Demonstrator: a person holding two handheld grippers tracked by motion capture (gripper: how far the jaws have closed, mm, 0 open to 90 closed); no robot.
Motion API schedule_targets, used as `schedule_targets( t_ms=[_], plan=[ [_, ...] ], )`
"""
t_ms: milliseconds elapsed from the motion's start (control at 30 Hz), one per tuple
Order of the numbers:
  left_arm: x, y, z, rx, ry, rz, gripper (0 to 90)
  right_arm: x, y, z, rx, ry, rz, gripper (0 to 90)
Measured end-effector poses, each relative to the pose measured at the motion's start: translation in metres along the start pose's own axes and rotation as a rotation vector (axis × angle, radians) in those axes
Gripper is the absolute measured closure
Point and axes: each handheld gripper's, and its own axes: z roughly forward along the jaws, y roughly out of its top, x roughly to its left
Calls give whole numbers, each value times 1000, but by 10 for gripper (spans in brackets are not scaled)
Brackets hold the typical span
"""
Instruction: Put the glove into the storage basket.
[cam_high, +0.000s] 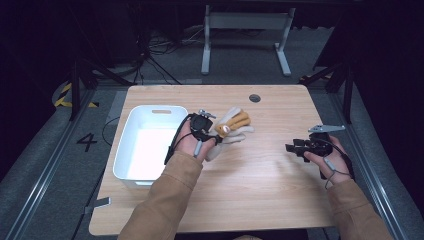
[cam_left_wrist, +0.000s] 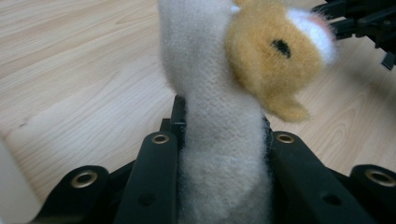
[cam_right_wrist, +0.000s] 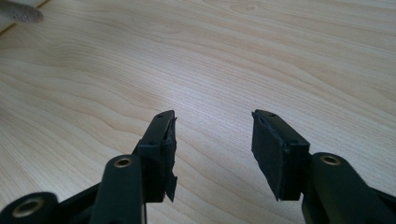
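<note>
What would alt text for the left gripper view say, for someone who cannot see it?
Two black fingers pinch the white fuzzy part of a plush toy, whose tan head with a dark eye and white muzzle shows at upper right. Behind it lies a pale wooden table.

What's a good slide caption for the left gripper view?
Left gripper clamps the white fleecy body of a tan-and-white plush toy above the light wooden table.

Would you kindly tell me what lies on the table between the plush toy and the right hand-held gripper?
Nothing: in the high view, the stretch of table between the plush toy and the right hand-held gripper is bare wood.
</note>
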Motion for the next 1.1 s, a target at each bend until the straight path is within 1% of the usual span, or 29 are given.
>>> schedule_targets(
  t_ms=[100,233,300,333,400,467,633,667,767,967,1000,1100],
  plan=[
    [4,1,-5,0,11,-19,739,0,0,1,9,-1,-2,504],
    [7,4,-11,18,29,-44,739,2,-2,3,21,0,1,504],
    [8,6,-12,21,37,-65,739,2,-2,3,26,-1,0,504],
    [9,7,-13,24,39,-66,739,2,-3,3,28,0,1,504],
    [11,9,-15,34,59,-85,739,1,-3,2,27,-2,5,508],
    [12,10,-16,42,72,-92,739,1,-4,1,26,-2,9,508],
    [15,12,-18,66,75,-105,740,0,-5,0,28,-2,11,509],
    [15,13,-18,63,80,-107,740,-1,-5,0,27,-3,11,509],
    [17,13,-19,70,78,-114,739,-1,-5,0,28,-4,12,509],
    [21,14,-25,79,100,-132,739,0,-5,2,32,-4,11,510],
    [22,14,-26,76,102,-142,739,0,-5,2,33,-4,10,509],
    [26,14,-30,71,115,-155,739,0,-4,4,37,0,12,510]
  ],
)
